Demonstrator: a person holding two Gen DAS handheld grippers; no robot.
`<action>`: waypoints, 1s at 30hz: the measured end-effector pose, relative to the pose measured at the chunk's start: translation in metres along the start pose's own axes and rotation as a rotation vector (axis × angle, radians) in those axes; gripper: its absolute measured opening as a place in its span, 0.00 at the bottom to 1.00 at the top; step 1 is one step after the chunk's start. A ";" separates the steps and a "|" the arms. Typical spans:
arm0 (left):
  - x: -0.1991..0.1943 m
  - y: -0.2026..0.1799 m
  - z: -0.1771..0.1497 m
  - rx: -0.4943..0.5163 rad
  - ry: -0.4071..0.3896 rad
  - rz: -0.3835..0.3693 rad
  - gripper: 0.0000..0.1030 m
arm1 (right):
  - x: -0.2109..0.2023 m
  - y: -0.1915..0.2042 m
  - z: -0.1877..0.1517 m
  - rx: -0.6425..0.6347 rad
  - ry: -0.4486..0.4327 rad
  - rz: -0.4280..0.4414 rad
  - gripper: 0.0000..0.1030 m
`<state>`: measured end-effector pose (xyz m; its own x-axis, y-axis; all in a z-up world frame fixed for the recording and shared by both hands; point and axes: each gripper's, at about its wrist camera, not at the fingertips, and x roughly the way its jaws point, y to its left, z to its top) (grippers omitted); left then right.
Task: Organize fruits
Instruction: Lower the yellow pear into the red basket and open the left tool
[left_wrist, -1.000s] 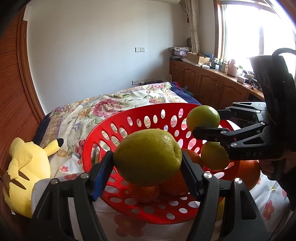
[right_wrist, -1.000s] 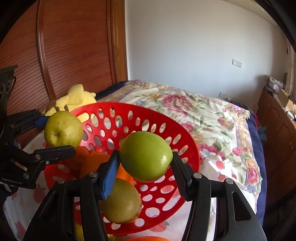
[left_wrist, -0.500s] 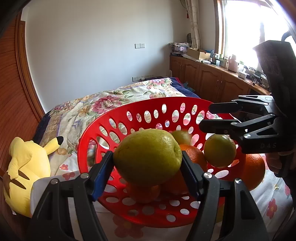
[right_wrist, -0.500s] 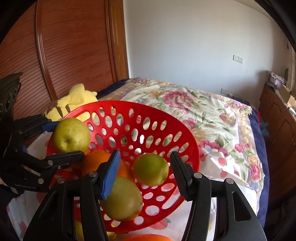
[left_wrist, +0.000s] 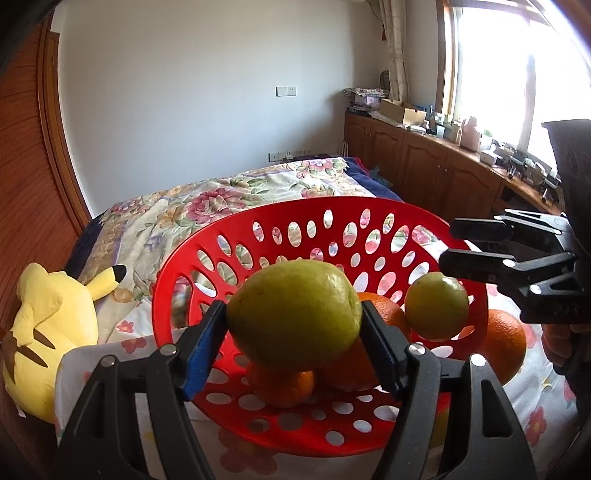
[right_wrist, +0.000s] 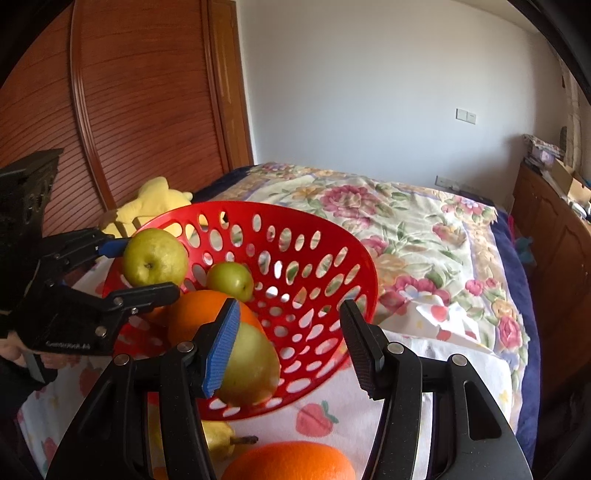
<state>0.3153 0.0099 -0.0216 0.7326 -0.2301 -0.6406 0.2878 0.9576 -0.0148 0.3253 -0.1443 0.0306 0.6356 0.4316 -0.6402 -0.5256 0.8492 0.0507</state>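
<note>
A red perforated basket (left_wrist: 207, 258) (right_wrist: 354, 258) sits on the flowered bed cover. My left gripper (left_wrist: 295, 328) is shut on a large yellow-green pear (left_wrist: 295, 314) just above the basket's near rim; it also shows in the right wrist view (right_wrist: 155, 256). My right gripper (right_wrist: 288, 343) is open and empty above the basket's rim, and shows at the right in the left wrist view (left_wrist: 476, 243). Inside the basket lie a small green fruit (left_wrist: 437, 306) (right_wrist: 231, 280), oranges (left_wrist: 280, 384) (right_wrist: 195, 317) and a green pear (right_wrist: 251, 369).
An orange (left_wrist: 506, 343) (right_wrist: 288, 461) and a small yellow pear (right_wrist: 218, 439) lie on the cover outside the basket. A yellow plush toy (left_wrist: 44, 332) lies left of the basket. Wooden cabinets (left_wrist: 443, 173) line the right wall, a slatted wooden door (right_wrist: 129, 110) the left.
My right gripper opened and let go of the small green fruit, which dropped into the basket. The right gripper then drew back to the rim. My left gripper still holds the pear.
</note>
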 end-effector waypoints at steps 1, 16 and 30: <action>-0.001 -0.001 0.000 0.003 -0.001 0.002 0.70 | -0.004 0.000 -0.001 0.002 -0.006 -0.003 0.56; -0.052 -0.016 -0.018 0.003 -0.068 -0.006 0.71 | -0.046 0.007 -0.027 0.038 -0.035 -0.047 0.58; -0.097 -0.039 -0.056 0.005 -0.094 -0.026 0.71 | -0.063 0.007 -0.071 0.093 0.006 -0.107 0.62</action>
<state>0.1981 0.0048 -0.0017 0.7796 -0.2707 -0.5648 0.3109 0.9501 -0.0263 0.2407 -0.1872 0.0168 0.6821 0.3352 -0.6499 -0.3996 0.9152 0.0527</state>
